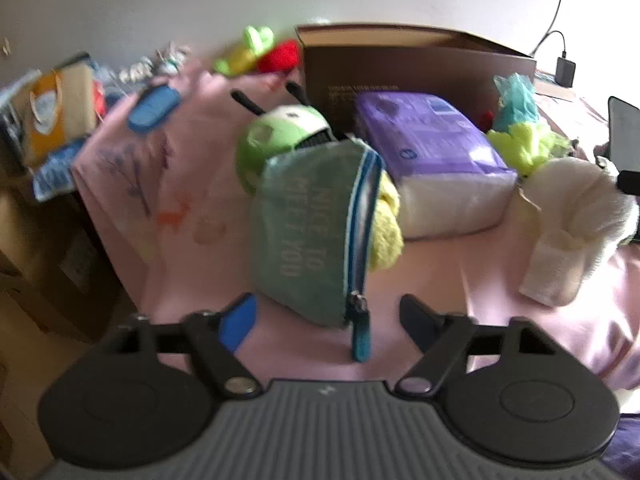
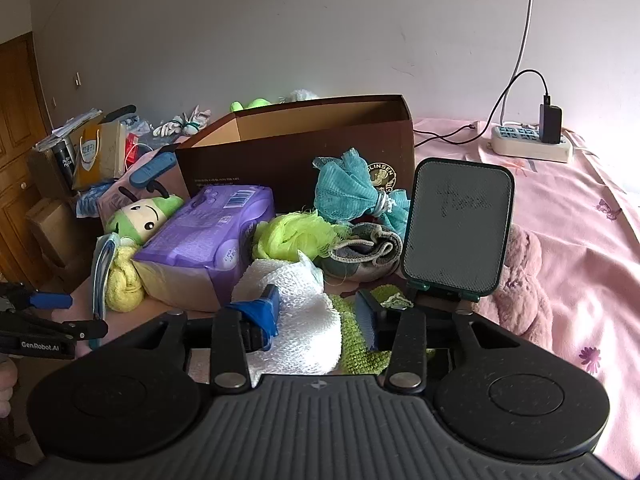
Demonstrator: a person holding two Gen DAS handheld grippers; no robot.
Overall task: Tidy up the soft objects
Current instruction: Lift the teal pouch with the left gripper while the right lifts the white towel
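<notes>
- The left wrist view is motion-blurred: the print on the teal zip pouch [image 1: 316,224] reads roughly "NICE TO MEET YOU", and small items at the far left edge are too smeared to name.
- The left claw [image 1: 328,316] is spread wide with nothing between its fingers; the pouch stands on edge just ahead of it, long axis running away from the claw, zipper edge to the right and the zip pull [image 1: 360,332] hanging at the near end.
- A yellow fluffy cloth [image 1: 386,224] is mostly hidden behind the pouch's right side, and the green bug plush [image 1: 280,136] is partly hidden beyond it.
- The right claw [image 2: 320,316] is part-open around a white knitted cloth [image 2: 300,320]; whether the pads actually press it cannot be told, and the cloth's near end is hidden under the claw body.
- Only the right view shows the open inside of the brown cardboard box [image 2: 320,132], the dark green mesh phone stand [image 2: 458,228] ahead-right, the pink plush [image 2: 520,280] half hidden behind it, the power strip [image 2: 528,142], and the left claw cut off at the left edge.
- Both views show the purple tissue pack [image 2: 204,236], lime [image 2: 296,232] and teal bath pouf [image 2: 348,192] on the pink bedsheet [image 2: 580,220].
</notes>
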